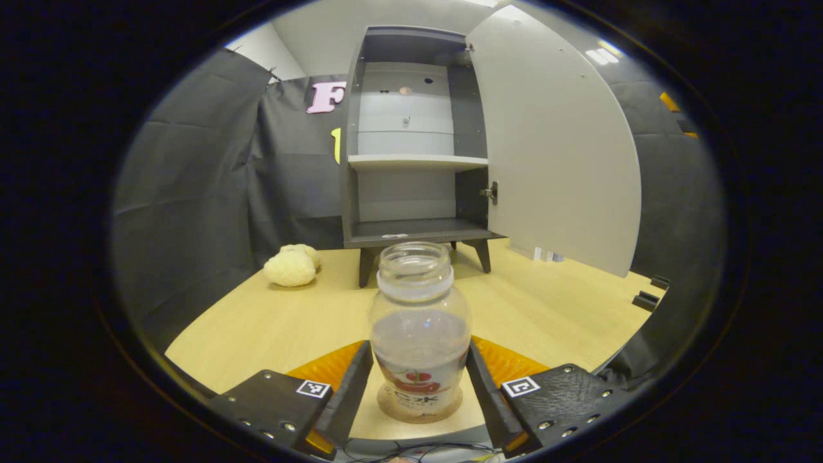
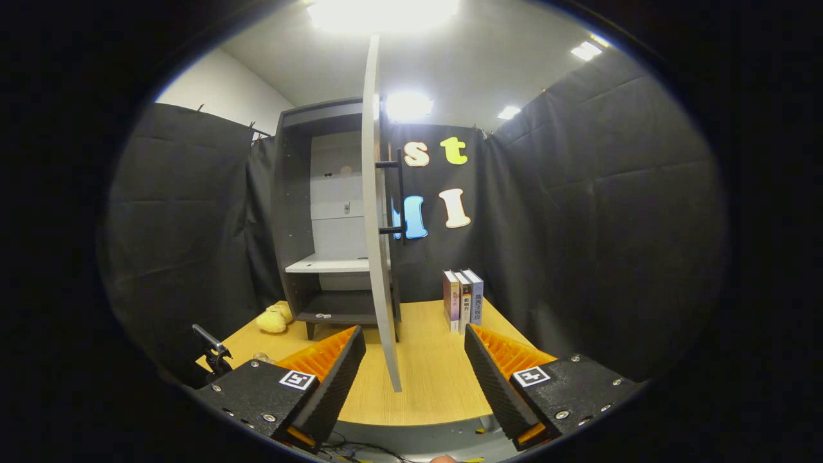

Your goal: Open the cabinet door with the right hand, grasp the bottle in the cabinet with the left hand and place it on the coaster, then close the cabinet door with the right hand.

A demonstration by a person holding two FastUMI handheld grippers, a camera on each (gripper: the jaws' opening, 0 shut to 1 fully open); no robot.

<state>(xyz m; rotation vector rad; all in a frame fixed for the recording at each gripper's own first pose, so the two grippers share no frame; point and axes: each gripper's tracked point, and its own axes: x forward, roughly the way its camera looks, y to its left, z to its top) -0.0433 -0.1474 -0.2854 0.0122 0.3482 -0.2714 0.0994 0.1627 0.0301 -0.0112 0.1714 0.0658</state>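
A clear, capless bottle [image 1: 419,321] with a red label stands upright on a round cork coaster [image 1: 419,411] on the wooden table. Both fingers of my left gripper [image 1: 419,379] press against its lower sides. Behind it, the grey cabinet [image 1: 411,161] has its door [image 1: 553,141] swung wide to the right, and its shelves are bare. In the right gripper view the door [image 2: 379,257] is edge-on, with its black bar handle [image 2: 400,193] on the right face. My right gripper [image 2: 415,366] is open, the door's lower edge a little ahead of its fingers and untouched.
A pale plush toy [image 1: 290,265] lies on the table left of the cabinet legs. Three books [image 2: 463,299] stand upright right of the door near the back wall. The open door overhangs the right part of the table [image 1: 553,308].
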